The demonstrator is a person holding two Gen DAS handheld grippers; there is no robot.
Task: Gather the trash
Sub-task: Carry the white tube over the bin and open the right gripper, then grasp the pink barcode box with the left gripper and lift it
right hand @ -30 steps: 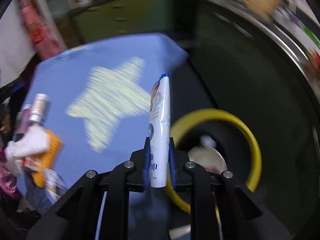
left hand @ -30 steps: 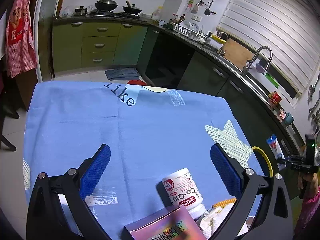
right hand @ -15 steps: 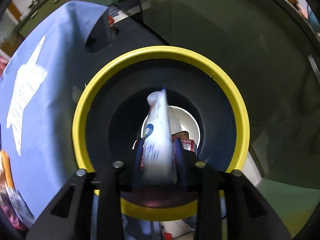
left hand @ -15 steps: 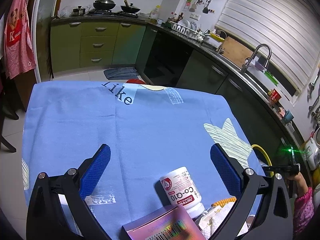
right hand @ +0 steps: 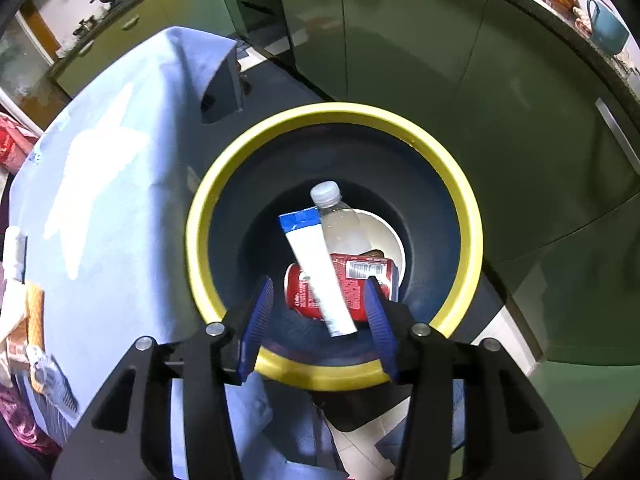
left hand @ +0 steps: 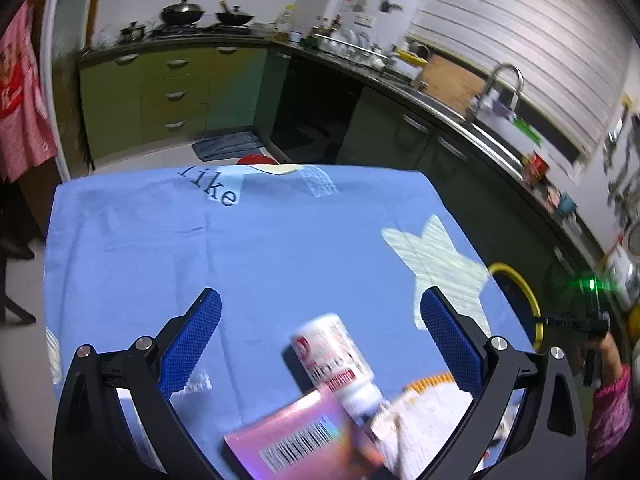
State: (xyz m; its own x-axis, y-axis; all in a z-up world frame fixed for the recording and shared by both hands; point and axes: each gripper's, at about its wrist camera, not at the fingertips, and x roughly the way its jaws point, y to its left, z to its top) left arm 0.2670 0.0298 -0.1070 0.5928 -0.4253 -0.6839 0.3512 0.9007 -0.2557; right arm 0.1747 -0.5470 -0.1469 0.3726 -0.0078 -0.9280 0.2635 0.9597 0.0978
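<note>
Released since the earlier frame, our tube (right hand: 320, 270) lies in the yellow-rimmed bin (right hand: 460, 200) on can (right hand: 360, 280) and bottle (right hand: 340, 220); right claw (right hand: 320, 320) just opened, empty. Left claw (left hand: 320, 328) gapes empty over the table (left hand: 280, 240).

The right gripper (right hand: 318, 322) points steeply down over a round dark bin with a yellow rim (right hand: 460, 196), which stands beside a table draped in a light blue cloth with a pale star print (right hand: 116, 184). Its jaws have just been opening, and the blue pads (right hand: 258, 320) stand apart, clear of the white squeeze tube with a blue crimped end (right hand: 316, 264) that lies slanted between them, inside the bin's mouth. Beneath the tube are a red drink can (right hand: 362, 276) on its side, a clear plastic bottle with a white cap (right hand: 340, 220) and a white bowl-like container (right hand: 390, 240). Green cabinet doors (right hand: 400, 40) rise behind the bin.
</note>
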